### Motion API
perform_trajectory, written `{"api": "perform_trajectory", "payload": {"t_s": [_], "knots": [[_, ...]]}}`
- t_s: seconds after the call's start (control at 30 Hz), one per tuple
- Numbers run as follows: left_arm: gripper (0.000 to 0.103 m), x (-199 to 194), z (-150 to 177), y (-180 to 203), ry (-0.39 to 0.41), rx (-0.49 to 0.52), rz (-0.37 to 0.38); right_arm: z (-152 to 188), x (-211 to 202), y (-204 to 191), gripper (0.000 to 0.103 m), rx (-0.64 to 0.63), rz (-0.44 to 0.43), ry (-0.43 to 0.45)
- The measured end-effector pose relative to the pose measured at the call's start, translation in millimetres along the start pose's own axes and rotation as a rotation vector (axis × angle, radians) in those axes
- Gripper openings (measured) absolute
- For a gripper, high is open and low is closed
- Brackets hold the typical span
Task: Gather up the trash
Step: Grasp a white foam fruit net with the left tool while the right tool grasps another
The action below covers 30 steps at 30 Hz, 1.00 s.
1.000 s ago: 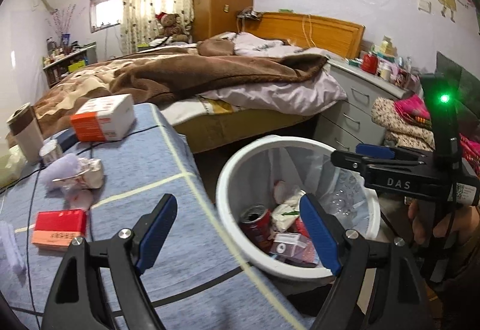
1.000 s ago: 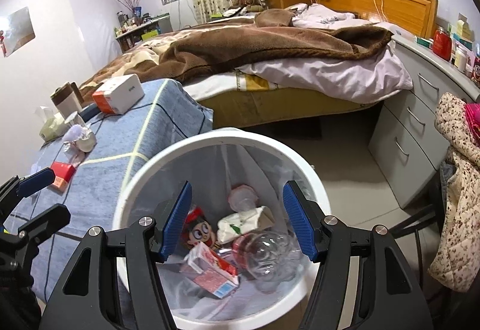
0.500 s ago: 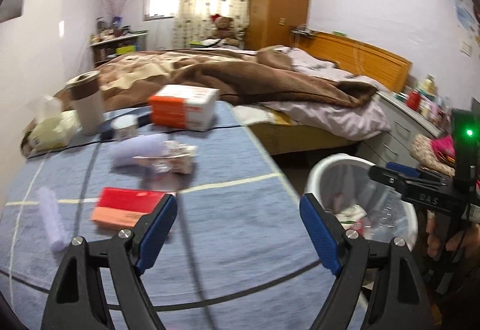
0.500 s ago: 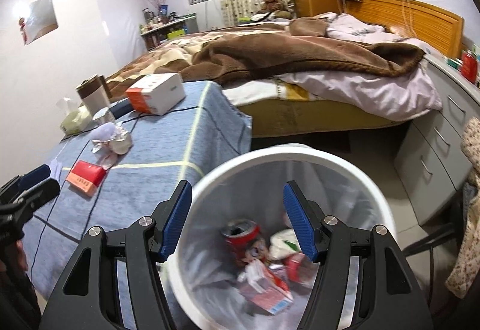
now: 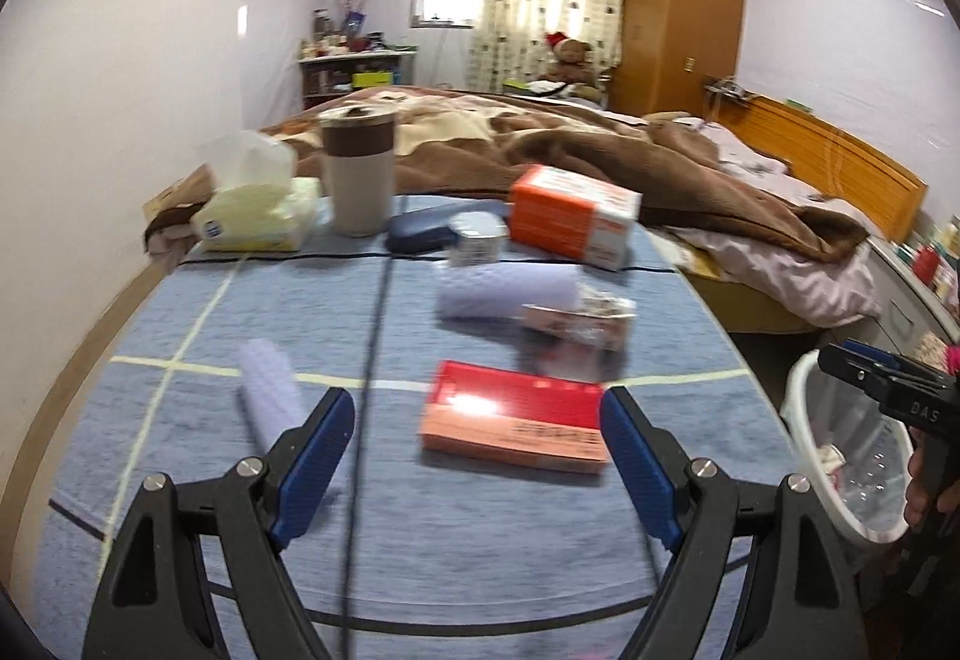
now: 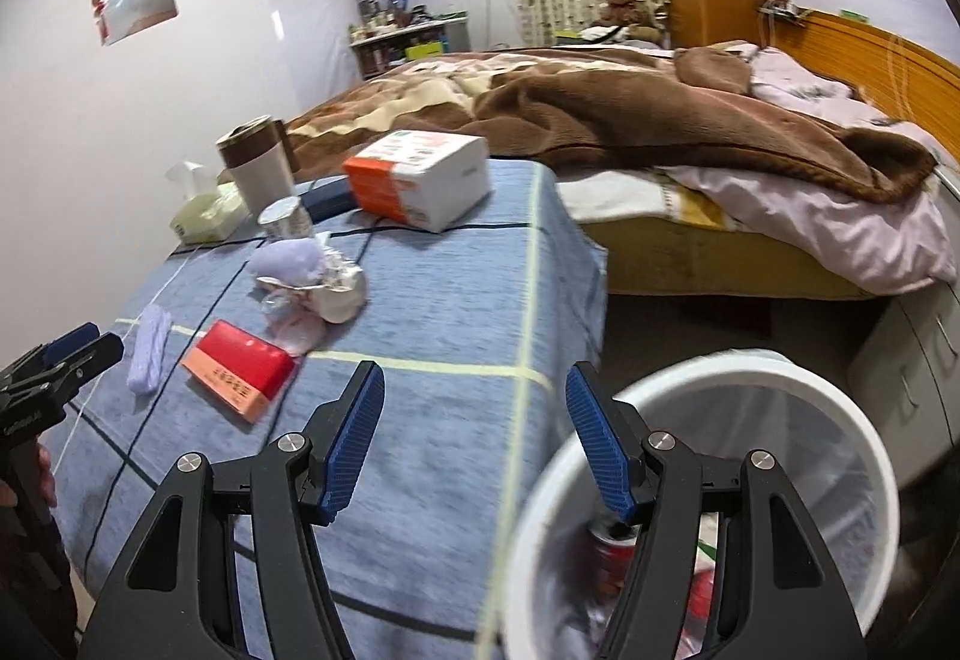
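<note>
Blue-grey cloth: covers the table [image 5: 492, 552] in the left wrist view; yellow and dark grid lines cross it; its near half is bare.
Left gripper [image 5: 477, 465]: jaws apart, nothing between the pads; it hangs over the near cloth.
Red box [image 5: 516, 423]: flat on the cloth just beyond the fingertips, nearer the right pad; its print is blurred.
Crumpled wrappers [image 5: 579, 321]: beyond the red box, beside a pale lilac roll [image 5: 504, 291].
Table back edge: tissue pack [image 5: 261, 216], cup [image 5: 359, 171], orange-and-white carton [image 5: 573, 216] stand in a row.
Bin [image 5: 840, 456]: white, off the table's right edge, lined with clear film.
Readable writing: "DAS" on the other tool's body (far right).
Right gripper [image 6: 474, 435]: in the right wrist view, jaws apart and empty, straddling the table's right edge.
Bin [image 6: 708, 378]: rim partly under the right finger; a red can [image 6: 612, 555] lies inside.
Red box [image 6: 240, 369]: left of the fingers, well apart; label unreadable.
Open room: bare floor [image 6: 678, 324] between table, bin and bed [image 6: 660, 120].
</note>
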State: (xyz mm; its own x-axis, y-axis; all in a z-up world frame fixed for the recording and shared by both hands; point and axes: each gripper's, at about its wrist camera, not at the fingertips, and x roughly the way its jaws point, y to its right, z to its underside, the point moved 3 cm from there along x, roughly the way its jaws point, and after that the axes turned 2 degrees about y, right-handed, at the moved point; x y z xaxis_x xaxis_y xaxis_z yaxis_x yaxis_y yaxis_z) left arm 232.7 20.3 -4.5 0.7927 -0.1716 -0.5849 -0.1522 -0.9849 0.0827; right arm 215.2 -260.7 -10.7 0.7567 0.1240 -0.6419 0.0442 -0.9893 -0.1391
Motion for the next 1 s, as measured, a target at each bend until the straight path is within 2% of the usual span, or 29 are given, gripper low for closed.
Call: {"api": "perform_trajectory", "payload": {"t_s": [0.2, 0.4, 0.7, 1.0], "knots": [[0.085, 8.8, -1.6, -37.8, -0.015, -0.033, -0.061, -15.8, 24.9, -27.5, 0.065, -0.068, -0.029, -0.024], [0.085, 33.9, 7.0, -69.8, -0.080, -0.080, -0.099, -38.0, 55.6, -59.6, 0.065, -0.156, -0.095, -0.034], [0.085, 65.3, 20.3, -96.7, -0.161, -0.139, -0.126, -54.6, 102.9, -103.7, 0.065, -0.265, -0.180, -0.072], [0.085, 82.5, 21.9, -109.7, -0.197, -0.175, -0.133, -57.3, 141.9, -132.3, 0.065, -0.358, -0.217, -0.162]]}}
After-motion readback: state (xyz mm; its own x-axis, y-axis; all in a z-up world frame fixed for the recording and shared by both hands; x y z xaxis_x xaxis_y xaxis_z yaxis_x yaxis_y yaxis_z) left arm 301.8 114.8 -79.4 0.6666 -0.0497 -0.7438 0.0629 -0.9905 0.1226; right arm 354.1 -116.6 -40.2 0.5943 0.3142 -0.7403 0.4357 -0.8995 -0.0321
